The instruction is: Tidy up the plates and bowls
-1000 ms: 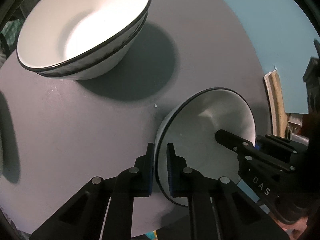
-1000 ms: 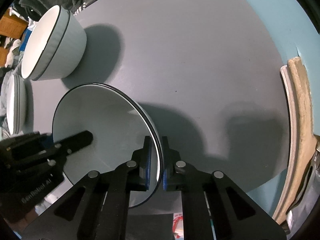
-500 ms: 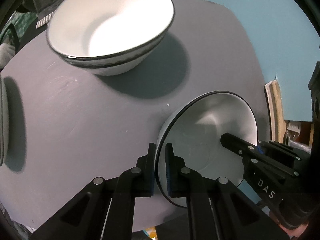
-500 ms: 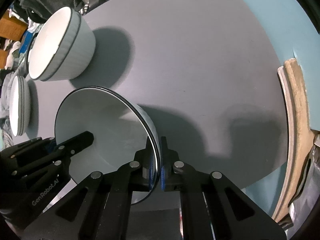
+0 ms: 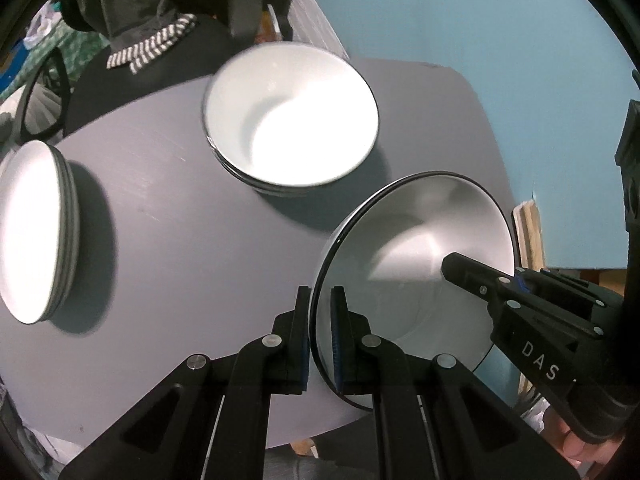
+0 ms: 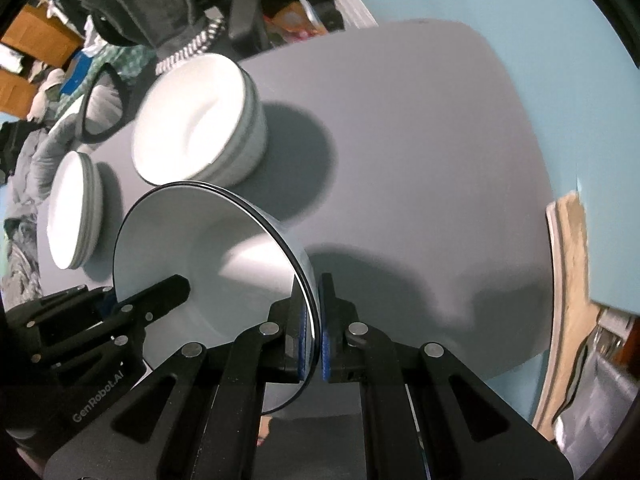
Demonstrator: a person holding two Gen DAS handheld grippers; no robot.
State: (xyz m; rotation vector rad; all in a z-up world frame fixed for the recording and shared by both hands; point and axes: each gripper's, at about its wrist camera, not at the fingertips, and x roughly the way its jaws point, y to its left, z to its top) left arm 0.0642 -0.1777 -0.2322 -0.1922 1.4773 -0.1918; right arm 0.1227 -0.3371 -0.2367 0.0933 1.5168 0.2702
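Bowl (image 5: 416,248) | rim pinched between left fingers (image 5: 304,320) | opposite rim clamped by right fingers (image 6: 298,320)

Held bowl (image 5: 424,248): smooth, glazed-looking white with a thin dark rim.
Stacked bowls (image 5: 292,132): same glossy white finish.
Tabletop (image 5: 168,208): matt grey, faintly scuffed.
Left claw (image 5: 321,336): matt black plastic, blue ribbed pads, shiny metal pins.
Wall (image 5: 460,20): flat, matt light blue.
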